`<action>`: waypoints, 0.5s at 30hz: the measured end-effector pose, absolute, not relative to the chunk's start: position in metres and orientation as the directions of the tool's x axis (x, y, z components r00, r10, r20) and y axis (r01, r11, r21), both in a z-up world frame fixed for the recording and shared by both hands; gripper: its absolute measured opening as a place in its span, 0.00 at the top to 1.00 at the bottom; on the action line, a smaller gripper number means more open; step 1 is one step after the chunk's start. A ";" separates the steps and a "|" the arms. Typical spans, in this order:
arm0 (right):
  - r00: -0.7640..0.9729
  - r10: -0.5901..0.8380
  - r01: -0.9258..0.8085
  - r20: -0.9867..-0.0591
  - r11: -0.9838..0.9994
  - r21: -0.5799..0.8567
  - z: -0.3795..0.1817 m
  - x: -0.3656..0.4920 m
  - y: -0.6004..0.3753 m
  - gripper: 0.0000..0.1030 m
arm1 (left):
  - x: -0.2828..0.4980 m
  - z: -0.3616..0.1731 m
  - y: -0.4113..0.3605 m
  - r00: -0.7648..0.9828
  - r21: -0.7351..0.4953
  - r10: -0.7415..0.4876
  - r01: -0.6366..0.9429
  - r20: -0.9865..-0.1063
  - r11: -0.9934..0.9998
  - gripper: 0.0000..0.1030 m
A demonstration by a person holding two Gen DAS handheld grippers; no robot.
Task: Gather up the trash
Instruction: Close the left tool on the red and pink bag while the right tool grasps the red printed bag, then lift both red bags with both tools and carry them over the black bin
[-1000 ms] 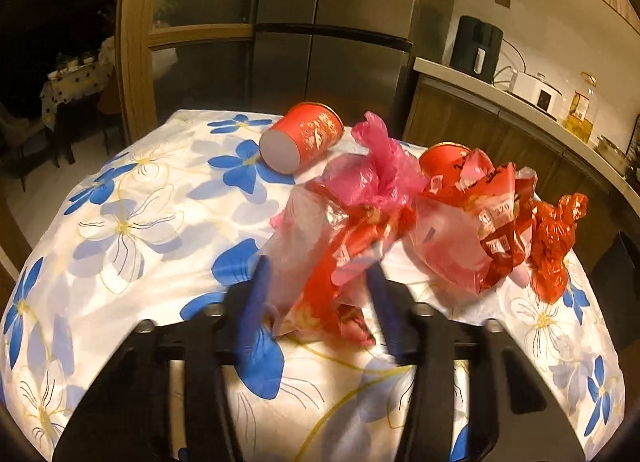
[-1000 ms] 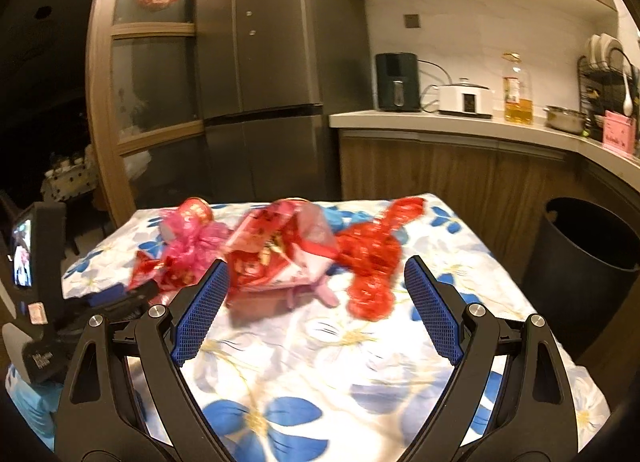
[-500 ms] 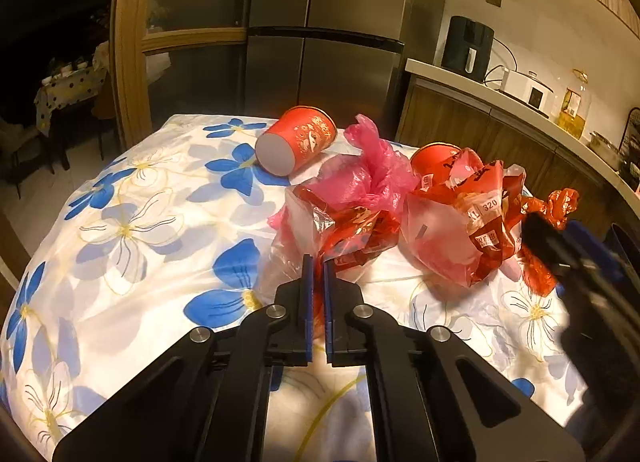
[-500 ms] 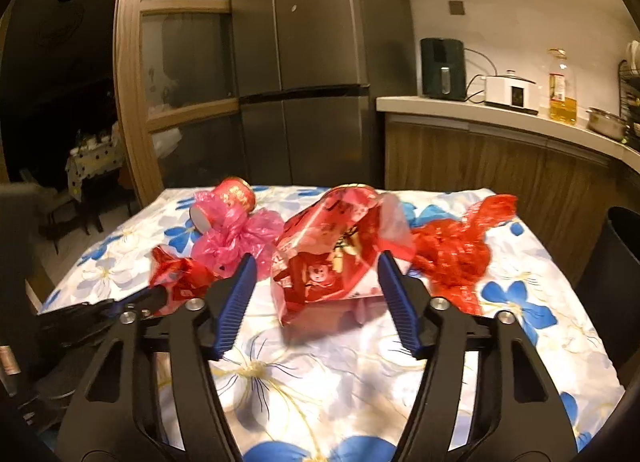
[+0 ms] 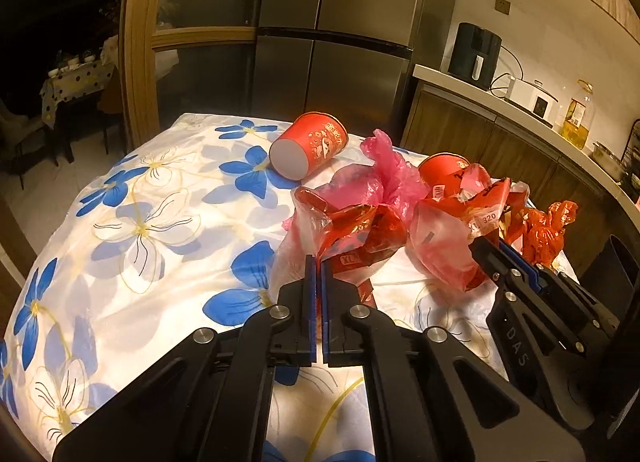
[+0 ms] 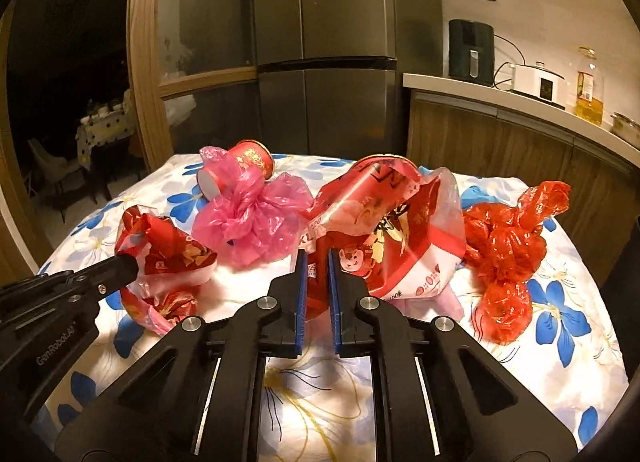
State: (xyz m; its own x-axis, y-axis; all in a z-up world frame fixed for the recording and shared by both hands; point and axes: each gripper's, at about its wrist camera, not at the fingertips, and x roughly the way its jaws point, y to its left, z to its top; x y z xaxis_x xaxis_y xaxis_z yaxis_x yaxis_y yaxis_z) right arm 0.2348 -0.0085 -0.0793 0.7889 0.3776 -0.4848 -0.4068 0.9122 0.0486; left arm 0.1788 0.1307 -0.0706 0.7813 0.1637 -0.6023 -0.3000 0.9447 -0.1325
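Trash lies on a table with a blue-flowered cloth (image 5: 152,222). My left gripper (image 5: 318,262) is shut on a red and clear wrapper (image 5: 344,230); the wrapper also shows in the right wrist view (image 6: 164,250). My right gripper (image 6: 318,258) is shut on a larger red printed plastic bag (image 6: 384,230), seen in the left wrist view (image 5: 452,238) too. A pink plastic bag (image 6: 252,218) lies between them. A red crumpled bag (image 6: 508,246) lies at the right. A red paper cup (image 5: 308,144) lies on its side behind, and a second red cup (image 5: 444,170) sits behind the large bag.
A steel fridge (image 6: 328,50) stands behind the table. A kitchen counter (image 6: 520,102) with appliances and an oil bottle (image 6: 588,86) runs along the right. A dark bin (image 5: 616,266) stands by the table's right edge. A wooden door frame (image 5: 138,42) is at the left.
My left gripper closed on the red and clear wrapper. My right gripper moved in toward the large red bag and closed on its edge.
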 end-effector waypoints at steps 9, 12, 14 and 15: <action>0.794 0.417 -0.425 -0.443 0.901 0.088 -0.060 0.213 -0.028 0.95 | 0.171 -0.061 0.126 0.794 -0.136 0.167 -0.298 -0.584 0.945 0.99; 0.796 0.430 -0.429 -0.426 0.897 0.104 -0.051 0.202 -0.036 0.95 | 0.165 -0.055 0.123 0.804 -0.136 0.169 -0.295 -0.571 0.946 0.99; 0.796 0.444 -0.435 -0.412 0.892 0.122 -0.045 0.194 -0.045 0.95 | 0.161 -0.051 0.120 0.810 -0.139 0.167 -0.292 -0.563 0.946 0.99; 0.796 0.448 -0.437 -0.406 0.891 0.126 -0.043 0.190 -0.047 0.95 | 0.158 -0.049 0.119 0.813 -0.141 0.165 -0.289 -0.559 0.947 0.99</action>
State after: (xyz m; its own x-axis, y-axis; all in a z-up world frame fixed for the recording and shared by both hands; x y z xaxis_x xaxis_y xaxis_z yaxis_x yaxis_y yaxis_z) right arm 0.1904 -0.0473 -0.0427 0.7963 0.4481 -0.4063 -0.4368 0.8907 0.1261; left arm 0.1583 0.1190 -0.0492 0.8126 0.1650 -0.5590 -0.2891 0.9469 -0.1406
